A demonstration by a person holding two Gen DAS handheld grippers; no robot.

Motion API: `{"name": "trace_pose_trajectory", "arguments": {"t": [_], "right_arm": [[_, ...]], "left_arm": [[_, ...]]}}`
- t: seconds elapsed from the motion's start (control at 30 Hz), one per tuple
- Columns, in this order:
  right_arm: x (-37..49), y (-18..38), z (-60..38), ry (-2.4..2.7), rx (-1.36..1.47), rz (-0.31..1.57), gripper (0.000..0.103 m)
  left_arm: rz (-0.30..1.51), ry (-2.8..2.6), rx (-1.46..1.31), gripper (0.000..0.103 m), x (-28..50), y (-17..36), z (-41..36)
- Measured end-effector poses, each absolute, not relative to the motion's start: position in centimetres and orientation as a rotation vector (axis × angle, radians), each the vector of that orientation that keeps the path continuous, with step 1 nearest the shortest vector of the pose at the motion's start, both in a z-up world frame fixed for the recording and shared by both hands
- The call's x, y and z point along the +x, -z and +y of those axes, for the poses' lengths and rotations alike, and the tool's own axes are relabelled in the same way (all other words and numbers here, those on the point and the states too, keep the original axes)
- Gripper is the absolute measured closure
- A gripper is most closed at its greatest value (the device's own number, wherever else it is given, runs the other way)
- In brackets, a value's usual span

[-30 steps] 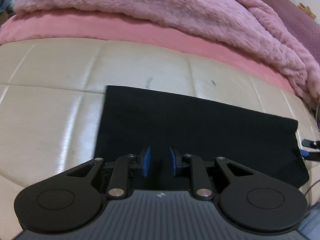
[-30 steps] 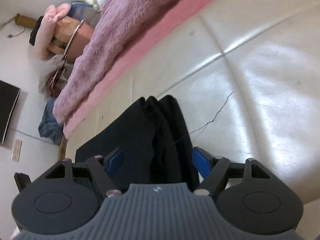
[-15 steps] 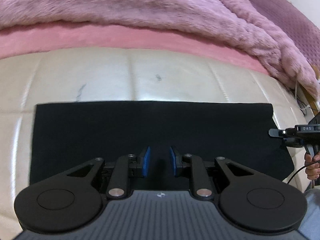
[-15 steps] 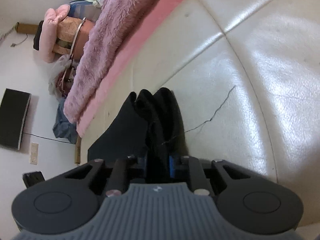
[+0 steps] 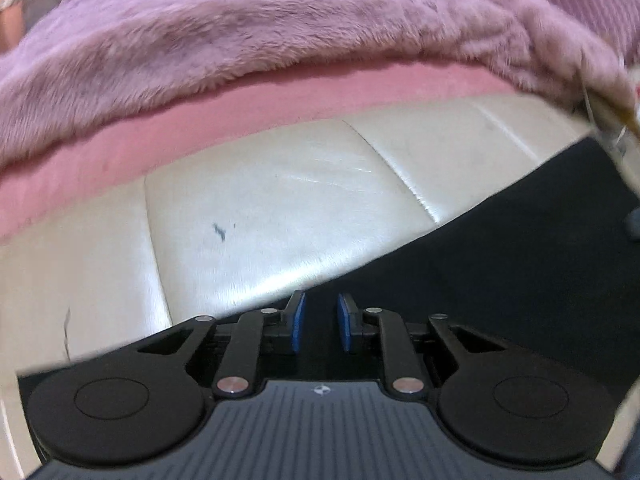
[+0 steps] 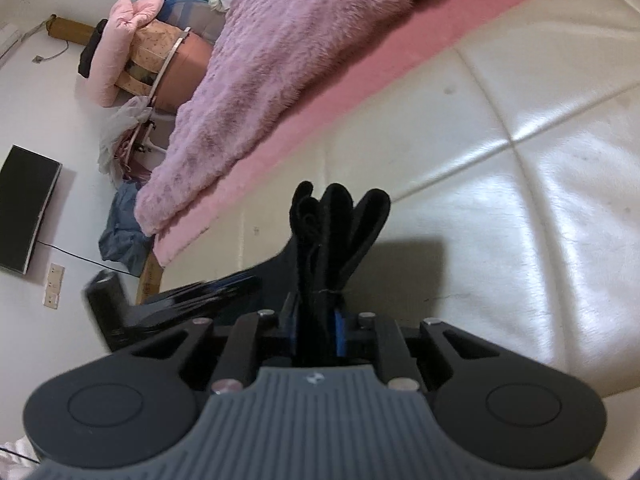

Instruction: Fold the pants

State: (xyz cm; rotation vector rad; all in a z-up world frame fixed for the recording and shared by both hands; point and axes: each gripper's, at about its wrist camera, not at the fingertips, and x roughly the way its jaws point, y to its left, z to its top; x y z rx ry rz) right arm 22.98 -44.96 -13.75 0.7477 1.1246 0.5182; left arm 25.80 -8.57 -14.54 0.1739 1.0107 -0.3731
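The black pants (image 5: 500, 264) lie folded in a long strip on the cream leather surface (image 5: 260, 216). My left gripper (image 5: 320, 326) has its blue pads a narrow gap apart around the pants' near edge, with dark cloth between them. My right gripper (image 6: 318, 330) is shut on a bunched end of the pants (image 6: 336, 232) and holds it lifted above the surface, folds sticking up past the fingers. The left gripper shows blurred in the right wrist view (image 6: 120, 304).
A fluffy pink-purple blanket (image 5: 260, 32) over a pink sheet (image 5: 280, 96) borders the far side. In the right wrist view, a cluttered chair (image 6: 148, 52), a dark screen (image 6: 24, 208) and a wall lie at the left.
My right gripper closed on the bunched pants end and lifted it. The left gripper swung so the pants now run off to the right, and its view shifted toward the blanket.
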Motion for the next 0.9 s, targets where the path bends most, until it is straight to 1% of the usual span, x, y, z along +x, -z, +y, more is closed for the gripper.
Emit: {"name": "trace_pose_trajectory", "arguments": {"t": [0.2, 0.3, 0.43, 0.63, 0.7, 0.9], "right_arm": [[22.9, 11.4, -43.8, -0.545, 0.745, 1.098, 0.091], [22.9, 10.4, -43.0, -0.537, 0.729, 1.092, 0.091], [23.0, 9.3, -42.1, -0.526, 0.729, 1.075, 0.091], [22.8, 7.9, -40.6, -0.525, 0.721, 1.052, 0.091], [22.8, 7.3, -40.0, -0.524, 0.714, 1.049, 0.091], [23.4, 5.8, -38.2, -0.516, 0.727, 1.039, 0.091]], "left_arm": [[0.966, 0.386, 0.313, 0.081, 26.0, 15.1, -10.4], [0.956, 0.376, 0.288, 0.081, 25.5, 14.0, -9.7], [0.982, 0.415, 0.241, 0.081, 22.4, 12.4, -8.2], [1.021, 0.508, 0.270, 0.088, 16.3, 13.1, -8.2], [1.041, 0.509, 0.268, 0.089, 15.4, 14.0, -8.5], [1.004, 0.496, 0.305, 0.091, 14.4, 14.2, -9.6]]}}
